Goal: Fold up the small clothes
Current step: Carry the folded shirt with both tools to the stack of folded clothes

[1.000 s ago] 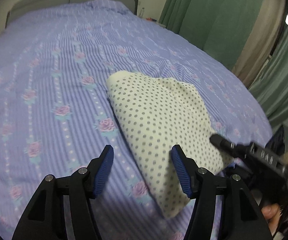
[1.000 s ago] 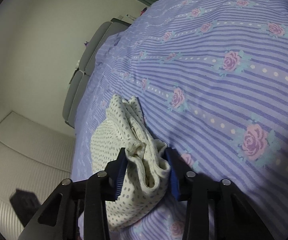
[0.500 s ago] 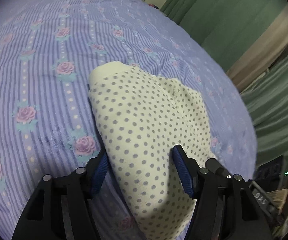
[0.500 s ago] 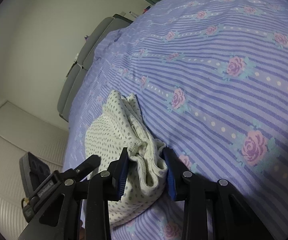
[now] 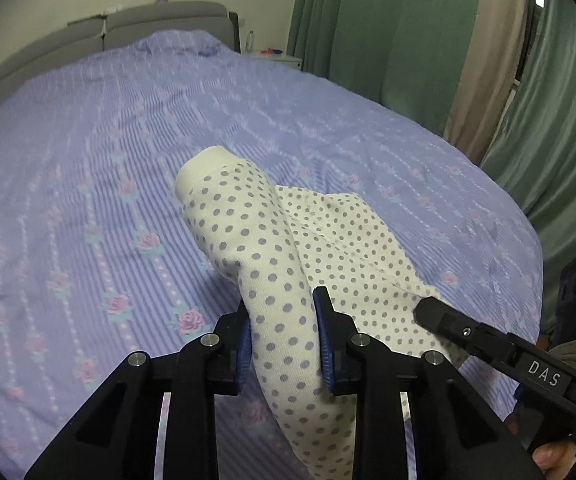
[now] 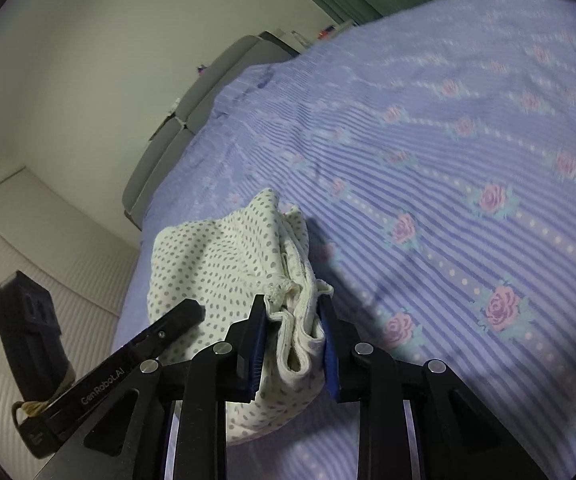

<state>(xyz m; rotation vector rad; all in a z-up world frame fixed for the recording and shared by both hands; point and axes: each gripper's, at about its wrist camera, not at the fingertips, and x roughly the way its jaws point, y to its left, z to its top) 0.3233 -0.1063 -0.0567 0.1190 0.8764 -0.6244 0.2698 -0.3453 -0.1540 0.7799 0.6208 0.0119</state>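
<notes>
A cream garment with grey polka dots is held up over the purple rose-striped bedspread. My left gripper is shut on a bunched fold of it, and the cloth rises above the fingers and hangs below them. My right gripper is shut on the garment's folded, hemmed edge. The rest of the garment bulges to the left in the right wrist view. The right gripper's finger shows at the lower right of the left wrist view. The left gripper's finger shows at the lower left of the right wrist view.
A grey headboard stands at the far end of the bed. Green curtains hang along the right side. A white nightstand with small items sits by the headboard. A pale wall lies to the left in the right wrist view.
My left gripper, open a second ago, has closed on the garment's near fold. Both grippers have lifted the cloth off the bedspread.
</notes>
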